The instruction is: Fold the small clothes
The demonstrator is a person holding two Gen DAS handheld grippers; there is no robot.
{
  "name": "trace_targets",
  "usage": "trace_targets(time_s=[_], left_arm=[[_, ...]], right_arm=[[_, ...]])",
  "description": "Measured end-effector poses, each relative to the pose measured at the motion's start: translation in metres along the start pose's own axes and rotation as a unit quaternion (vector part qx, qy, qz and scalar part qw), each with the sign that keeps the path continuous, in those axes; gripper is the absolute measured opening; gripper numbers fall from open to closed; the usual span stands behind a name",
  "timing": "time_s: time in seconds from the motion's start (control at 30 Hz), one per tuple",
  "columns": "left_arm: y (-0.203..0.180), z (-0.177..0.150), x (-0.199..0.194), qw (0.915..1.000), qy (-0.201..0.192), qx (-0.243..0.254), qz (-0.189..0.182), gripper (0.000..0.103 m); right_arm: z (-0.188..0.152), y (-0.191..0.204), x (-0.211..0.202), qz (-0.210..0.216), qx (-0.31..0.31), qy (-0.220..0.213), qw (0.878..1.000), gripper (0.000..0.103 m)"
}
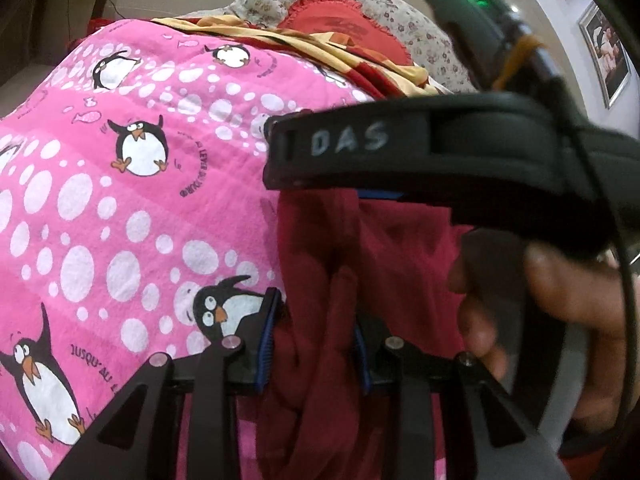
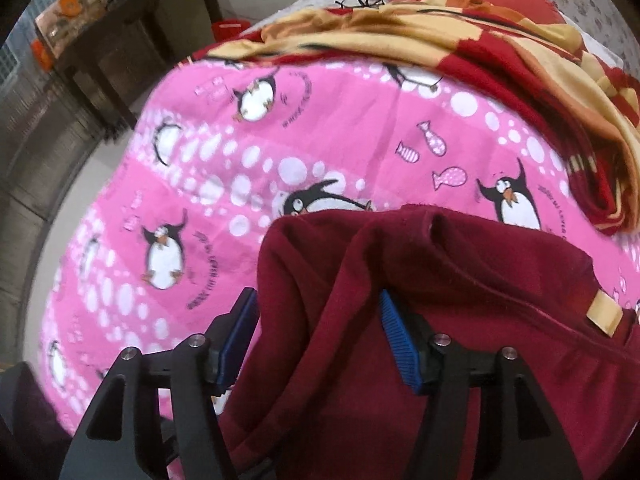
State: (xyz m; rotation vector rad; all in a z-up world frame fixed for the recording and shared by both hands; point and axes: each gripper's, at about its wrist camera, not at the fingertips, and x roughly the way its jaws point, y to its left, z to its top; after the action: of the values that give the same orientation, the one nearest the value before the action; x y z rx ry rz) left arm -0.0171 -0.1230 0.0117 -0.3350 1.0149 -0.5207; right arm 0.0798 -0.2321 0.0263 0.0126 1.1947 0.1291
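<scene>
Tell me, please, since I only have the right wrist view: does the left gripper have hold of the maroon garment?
Observer: Yes. The left wrist view shows the left gripper pinched on a bunched fold of the maroon garment.
Operator: Thank you. Is anything close to that fold?
Observer: A black bar lettered DAS crosses the picture just above it, and a hand is wrapped around the dark tool below that bar.
Operator: And further off to that side?
Observer: Framed pictures hang on the pale wall at the right edge.
</scene>
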Motion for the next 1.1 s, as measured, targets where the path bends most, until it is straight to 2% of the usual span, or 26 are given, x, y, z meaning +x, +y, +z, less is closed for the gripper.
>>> trace_targets(time_s=[0.1, 0.17, 0.2, 0.23, 0.27, 0.3, 0.4, 0.5, 0.57, 0.67, 0.77, 0.9, 1.1], left_arm=[[0.000, 0.001, 0.001, 1.0000, 0.002, -0.002, -0.003, 0.033], [0.003, 0.001, -0.001, 1.0000, 0.003, -0.004, -0.004, 0.034], [0.004, 0.000, -0.002, 1.0000, 0.004, -0.005, -0.005, 0.037], [0.005, -0.001, -0.004, 0.9999, 0.005, -0.007, -0.005, 0.040], [0.006, -0.002, -0.005, 0.9999, 0.006, -0.008, -0.002, 0.050], [0.007, -0.003, -0.006, 0.9999, 0.007, -0.008, 0.003, 0.062], [0.005, -0.007, -0.013, 1.0000, 0.002, 0.003, -0.003, 0.080], [0.000, -0.011, -0.013, 0.9995, -0.003, 0.025, 0.016, 0.082], [0.000, -0.011, -0.010, 0.9996, 0.002, 0.019, 0.020, 0.080], [0.001, -0.011, -0.010, 0.9997, 0.022, 0.005, -0.008, 0.042], [-0.008, -0.010, -0.016, 0.9996, 0.020, 0.016, -0.006, 0.034], [-0.027, -0.009, -0.025, 0.9994, 0.012, 0.034, 0.002, 0.031], [-0.053, -0.006, -0.037, 0.9985, 0.007, 0.054, -0.006, 0.028]], right_arm=[[-0.003, -0.003, -0.004, 0.004, -0.003, -0.012, 1.000, 0.084], [-0.006, -0.011, -0.008, 0.011, 0.006, -0.020, 1.000, 0.067], [-0.008, -0.016, -0.011, 0.025, 0.011, -0.024, 0.999, 0.063], [-0.010, -0.022, -0.015, 0.046, 0.019, -0.028, 0.998, 0.054], [-0.011, -0.024, -0.019, 0.057, 0.022, -0.031, 0.998, 0.049], [-0.013, -0.027, -0.023, 0.065, 0.023, -0.038, 0.997, 0.048], [-0.019, -0.033, -0.037, 0.085, 0.027, -0.057, 0.994, 0.046], [-0.021, -0.039, -0.043, 0.101, 0.039, -0.063, 0.992, 0.046], [-0.024, -0.040, -0.046, 0.105, 0.041, -0.066, 0.991, 0.046], [-0.027, -0.044, -0.055, 0.108, 0.039, -0.071, 0.991, 0.045], [-0.030, -0.046, -0.063, 0.109, 0.040, -0.079, 0.990, 0.045], [-0.035, -0.057, -0.077, 0.116, 0.053, -0.091, 0.988, 0.045], [-0.042, -0.073, -0.100, 0.118, 0.067, -0.108, 0.985, 0.044]])
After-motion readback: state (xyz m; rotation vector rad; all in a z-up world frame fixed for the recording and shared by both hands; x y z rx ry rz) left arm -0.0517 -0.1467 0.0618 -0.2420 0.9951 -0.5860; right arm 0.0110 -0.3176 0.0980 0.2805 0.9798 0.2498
